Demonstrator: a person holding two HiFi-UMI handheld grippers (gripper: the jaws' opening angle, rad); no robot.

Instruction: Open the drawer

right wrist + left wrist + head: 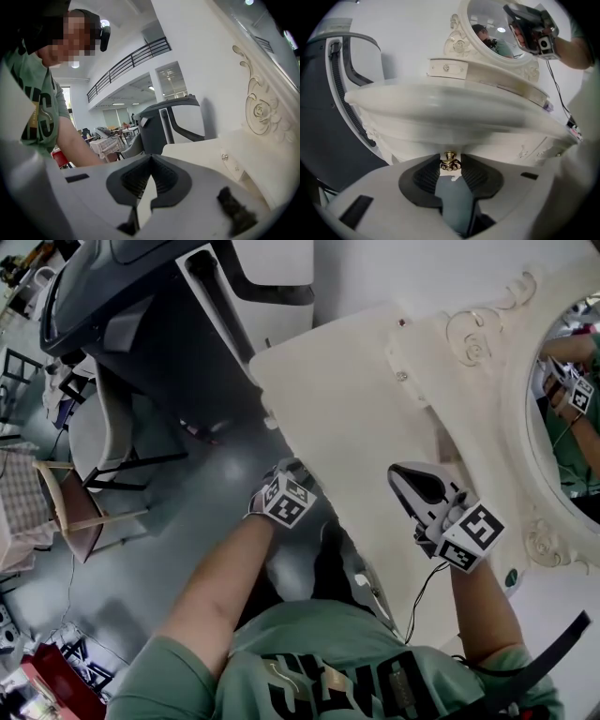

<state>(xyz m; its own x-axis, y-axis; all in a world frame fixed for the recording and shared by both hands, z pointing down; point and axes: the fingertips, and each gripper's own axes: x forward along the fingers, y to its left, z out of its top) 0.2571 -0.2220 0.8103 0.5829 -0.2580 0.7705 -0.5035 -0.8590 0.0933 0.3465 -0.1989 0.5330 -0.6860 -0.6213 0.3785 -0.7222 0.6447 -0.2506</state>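
Left gripper (450, 172): pads pinch brass knob (450, 161) from both sides. Knob sits on drawer (417, 140) front, tucked under overhanging cream table top (440, 105), which hides knob in head view. Right gripper (150, 161): fingertips pressed together, nothing between, held above table top near oval mirror (572, 381). Small upper drawer (447, 69) at mirror base. Dark grey machine (141, 315) just beside table's left end. Chair (75, 512) well apart on grey floor (187, 512).

Bright, even indoor light; fisheye warping, dark corners, tabletop (440, 105) edge motion-blurred.
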